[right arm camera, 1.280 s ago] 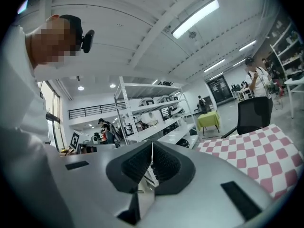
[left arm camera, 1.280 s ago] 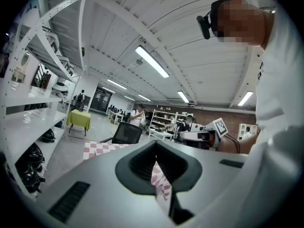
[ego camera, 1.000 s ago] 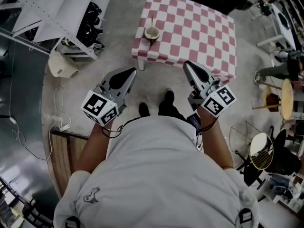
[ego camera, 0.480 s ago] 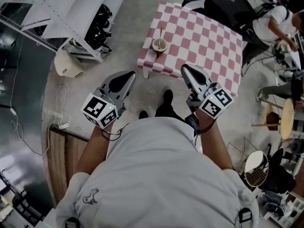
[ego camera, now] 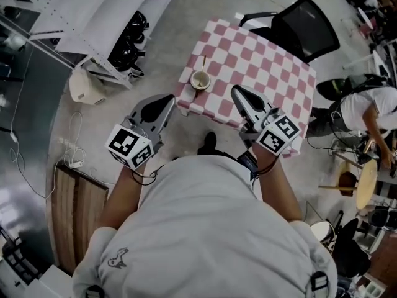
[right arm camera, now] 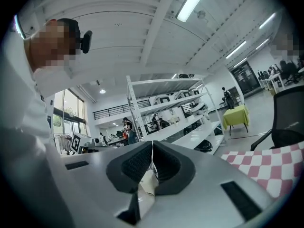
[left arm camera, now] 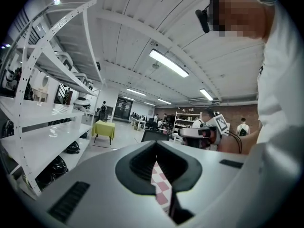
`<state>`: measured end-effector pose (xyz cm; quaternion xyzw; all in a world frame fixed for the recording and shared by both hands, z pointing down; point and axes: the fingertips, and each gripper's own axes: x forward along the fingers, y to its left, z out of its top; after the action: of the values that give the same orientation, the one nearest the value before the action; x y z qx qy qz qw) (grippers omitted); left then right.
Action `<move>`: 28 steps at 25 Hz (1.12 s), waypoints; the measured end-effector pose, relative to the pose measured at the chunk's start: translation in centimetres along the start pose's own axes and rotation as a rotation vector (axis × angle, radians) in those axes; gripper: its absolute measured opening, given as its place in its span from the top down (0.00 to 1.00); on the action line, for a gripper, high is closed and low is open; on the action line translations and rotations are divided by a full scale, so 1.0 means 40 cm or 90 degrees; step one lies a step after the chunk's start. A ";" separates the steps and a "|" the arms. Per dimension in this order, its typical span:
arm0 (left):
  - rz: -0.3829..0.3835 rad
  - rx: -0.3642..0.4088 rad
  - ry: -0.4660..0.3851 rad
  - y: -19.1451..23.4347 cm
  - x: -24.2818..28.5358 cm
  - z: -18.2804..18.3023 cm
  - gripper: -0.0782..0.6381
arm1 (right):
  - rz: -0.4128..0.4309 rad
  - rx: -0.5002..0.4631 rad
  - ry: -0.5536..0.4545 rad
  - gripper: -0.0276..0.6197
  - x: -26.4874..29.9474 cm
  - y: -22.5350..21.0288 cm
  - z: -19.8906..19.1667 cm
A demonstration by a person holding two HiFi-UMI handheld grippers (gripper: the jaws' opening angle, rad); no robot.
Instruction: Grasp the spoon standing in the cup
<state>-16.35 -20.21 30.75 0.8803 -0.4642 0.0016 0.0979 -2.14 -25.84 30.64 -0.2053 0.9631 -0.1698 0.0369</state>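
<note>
A small pale cup (ego camera: 200,80) stands near the left front corner of the pink-and-white checked table (ego camera: 267,73), with a thin spoon (ego camera: 203,63) upright in it. My left gripper (ego camera: 166,99) hangs just off that corner, below and left of the cup, shut and empty. At the table's front edge, right of the cup, my right gripper (ego camera: 236,91) is also shut with nothing in it. The left gripper view has the jaws (left arm camera: 156,145) pressed together over a strip of checked cloth (left arm camera: 161,186). In the right gripper view the gripper (right arm camera: 152,146) is shut too. Neither gripper view has the cup.
A white shelving rack (ego camera: 93,14) stands at the left, with a white box (ego camera: 82,87) and cables (ego camera: 74,160) on the floor and a wooden board (ego camera: 77,207) nearby. A black chair (ego camera: 307,23) is behind the table. A person (ego camera: 363,107) and a stool (ego camera: 366,185) are at the right.
The table has come closer: the cup now lies just ahead of the two grippers. The grippers hold the same pose, both shut. The chair and a person at the right came into view.
</note>
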 end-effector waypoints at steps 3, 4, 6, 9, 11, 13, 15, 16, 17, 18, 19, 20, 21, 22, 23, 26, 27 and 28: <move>0.025 0.000 -0.005 0.005 0.066 0.011 0.87 | 0.017 0.001 0.000 0.91 -0.012 -0.079 0.044; 0.035 -0.001 -0.007 0.008 0.088 0.014 0.87 | 0.020 0.002 -0.001 0.91 -0.017 -0.111 0.059; 0.057 -0.006 -0.011 0.016 0.127 0.018 0.87 | 0.030 0.002 0.005 0.91 -0.025 -0.169 0.080; 0.092 -0.008 -0.024 0.025 0.173 0.016 0.87 | 0.057 -0.003 0.024 0.91 -0.021 -0.233 0.088; 0.110 -0.009 -0.032 0.025 0.202 0.008 0.87 | 0.073 -0.002 0.036 0.91 -0.011 -0.271 0.084; 0.120 -0.011 -0.028 0.022 0.225 -0.007 0.87 | 0.088 0.004 0.047 0.91 0.006 -0.302 0.075; 0.127 -0.014 -0.017 0.027 0.240 -0.023 0.87 | 0.106 0.006 0.062 0.91 0.030 -0.320 0.058; 0.133 -0.017 -0.013 0.035 0.245 -0.031 0.87 | 0.116 0.006 0.073 0.91 0.045 -0.327 0.047; 0.139 -0.021 -0.009 0.047 0.248 -0.039 0.87 | 0.125 0.006 0.083 0.91 0.061 -0.332 0.034; 0.146 -0.026 -0.007 0.058 0.251 -0.046 0.87 | 0.133 0.008 0.094 0.91 0.075 -0.336 0.021; 0.150 -0.031 -0.005 0.068 0.252 -0.052 0.87 | 0.140 0.010 0.104 0.91 0.088 -0.339 0.009; 0.153 -0.033 -0.004 0.077 0.253 -0.058 0.87 | 0.146 0.013 0.113 0.91 0.098 -0.342 -0.003; 0.153 -0.034 -0.002 0.087 0.254 -0.063 0.87 | 0.149 0.016 0.121 0.91 0.106 -0.345 -0.013; 0.154 -0.036 0.002 0.098 0.257 -0.068 0.87 | 0.152 0.019 0.129 0.91 0.113 -0.350 -0.021; 0.154 -0.041 0.006 0.110 0.262 -0.073 0.87 | 0.153 0.022 0.137 0.91 0.119 -0.356 -0.027; 0.147 -0.059 0.020 0.136 0.290 -0.087 0.87 | 0.152 0.033 0.152 0.91 0.145 -0.383 -0.043; 0.140 -0.058 0.024 0.142 0.301 -0.090 0.87 | 0.155 0.037 0.158 0.91 0.158 -0.390 -0.052; 0.134 -0.055 0.029 0.148 0.310 -0.094 0.87 | 0.160 0.039 0.166 0.91 0.171 -0.393 -0.065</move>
<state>-13.81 -32.97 36.60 0.8212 -0.5517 0.0115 0.1457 -2.73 -41.30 38.44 -0.0583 0.9723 -0.2180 -0.0608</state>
